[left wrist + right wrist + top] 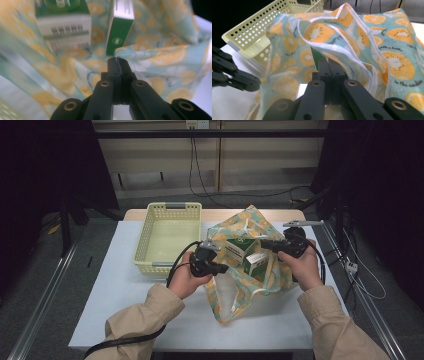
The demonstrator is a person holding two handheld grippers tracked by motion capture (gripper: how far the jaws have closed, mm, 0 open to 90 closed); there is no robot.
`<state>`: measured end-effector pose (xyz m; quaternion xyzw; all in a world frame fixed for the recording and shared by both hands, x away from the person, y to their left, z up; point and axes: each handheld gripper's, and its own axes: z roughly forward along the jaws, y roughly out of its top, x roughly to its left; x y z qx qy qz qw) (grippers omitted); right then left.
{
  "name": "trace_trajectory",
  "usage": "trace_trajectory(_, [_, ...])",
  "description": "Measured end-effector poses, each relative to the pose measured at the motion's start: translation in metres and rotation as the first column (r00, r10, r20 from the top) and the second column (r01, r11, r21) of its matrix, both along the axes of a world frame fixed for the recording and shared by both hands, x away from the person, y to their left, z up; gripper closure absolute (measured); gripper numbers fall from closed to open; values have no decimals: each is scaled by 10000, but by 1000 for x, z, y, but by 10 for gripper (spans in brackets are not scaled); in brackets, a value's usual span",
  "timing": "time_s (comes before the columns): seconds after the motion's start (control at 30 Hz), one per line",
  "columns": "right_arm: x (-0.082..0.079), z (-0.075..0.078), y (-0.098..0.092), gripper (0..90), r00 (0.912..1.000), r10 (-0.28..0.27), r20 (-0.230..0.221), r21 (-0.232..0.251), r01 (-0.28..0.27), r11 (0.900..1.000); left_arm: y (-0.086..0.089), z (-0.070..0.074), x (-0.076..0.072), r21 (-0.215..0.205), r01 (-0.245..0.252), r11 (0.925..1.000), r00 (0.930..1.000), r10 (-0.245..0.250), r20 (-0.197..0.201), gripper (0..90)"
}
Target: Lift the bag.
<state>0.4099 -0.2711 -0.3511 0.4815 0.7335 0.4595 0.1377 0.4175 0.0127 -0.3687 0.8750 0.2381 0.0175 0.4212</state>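
Note:
A fabric bag printed with orange fruit slices lies on the white table, its mouth held up. Two green and white boxes stand in its mouth, one larger and one smaller. My left gripper is shut on the bag's near-left cloth, with the larger box and the smaller box close ahead. My right gripper is shut at the bag's white-edged rim; a green box corner shows beside its jaws.
A pale yellow perforated basket stands empty at the table's back left, right beside the bag. In the right gripper view the basket is at upper left and the left gripper lies low at the left. Cables hang behind the table.

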Motion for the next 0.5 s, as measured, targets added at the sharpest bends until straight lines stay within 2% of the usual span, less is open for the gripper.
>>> trace_trajectory(0.13, [0,6,-2,900,9999,-51,100,17,51,10000,-6,22,3,-103,22,9999,9995,-19,326,900])
trace_trajectory(0.3, [0,16,-6,900,9997,-89,246,11,89,10000,-9,49,10,-455,-104,9989,9977,134,669,900])
trace_trajectory(0.4, [2,26,-8,900,9992,-127,390,-30,128,9999,-9,65,17,-660,-252,9975,9963,305,805,900])
trace_trajectory(0.5, [5,42,-11,900,9982,-195,562,-71,199,9998,-9,88,26,-889,-415,9952,9935,506,1023,900])
